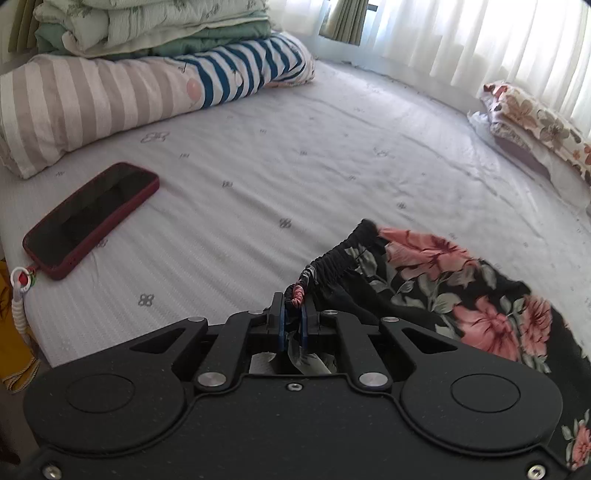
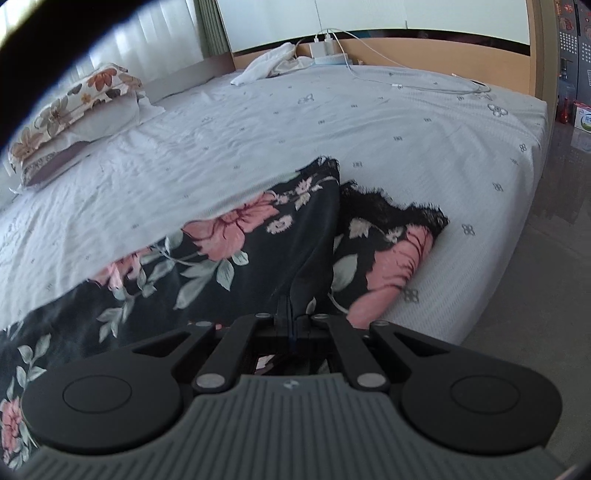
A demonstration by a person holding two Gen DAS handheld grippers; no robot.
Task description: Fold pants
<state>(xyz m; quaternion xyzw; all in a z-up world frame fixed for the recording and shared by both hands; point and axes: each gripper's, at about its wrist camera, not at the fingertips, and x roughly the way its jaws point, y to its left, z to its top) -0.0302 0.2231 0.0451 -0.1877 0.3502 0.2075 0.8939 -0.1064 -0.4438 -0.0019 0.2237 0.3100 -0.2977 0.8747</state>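
Observation:
Black pants with pink flowers and grey leaves (image 1: 461,295) lie on the pale bed sheet (image 1: 295,166). My left gripper (image 1: 293,301) is shut on the gathered elastic waistband (image 1: 332,264), which bunches between its blue pads. In the right wrist view the pants (image 2: 229,236) stretch away to two lace-trimmed leg ends (image 2: 406,218). My right gripper (image 2: 293,306) is shut on a dark fold of the pants between the legs, and the cloth rises taut from it.
A phone in a dark red case (image 1: 92,218) lies on the sheet at left, by a striped pillow (image 1: 92,107) and stacked quilts (image 1: 147,26). A floral pillow (image 2: 74,110) sits by the curtain. White cloth (image 2: 266,62) and charger cables (image 2: 406,81) lie near the headboard. The bed edge (image 2: 509,236) drops to the floor at right.

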